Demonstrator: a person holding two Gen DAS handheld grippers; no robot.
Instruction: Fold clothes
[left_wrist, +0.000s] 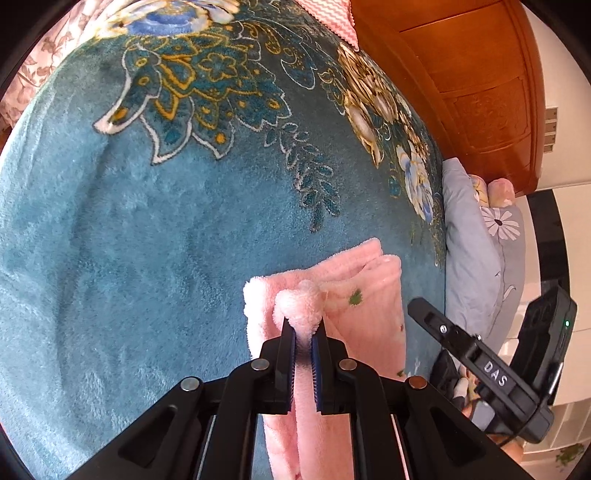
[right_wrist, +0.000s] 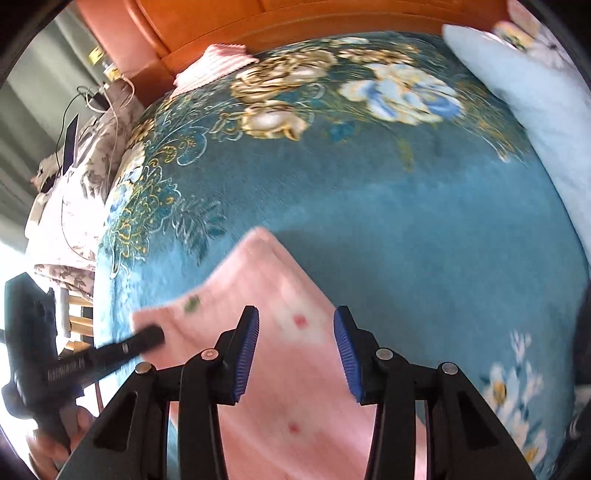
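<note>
My left gripper (left_wrist: 303, 328) is clamped on a bunched corner of the pink garment (left_wrist: 354, 295). My right gripper (right_wrist: 296, 325) hangs apart above it, holding nothing. The garment lies on the teal blanket (left_wrist: 147, 240), its length running away from both grippers; the left is nearer.

I see a pale pink fleece garment (left_wrist: 365, 291) dotted with small green and red marks. Under it the blanket (left_wrist: 147, 229) is teal, printed with gold, white and blue flowers. My hand-held gripper (right_wrist: 295, 325) is black with blue pads. The pillow (left_wrist: 469, 236) is grey-blue with a white daisy; the headboard (left_wrist: 476, 74) is orange-brown wood.
</note>
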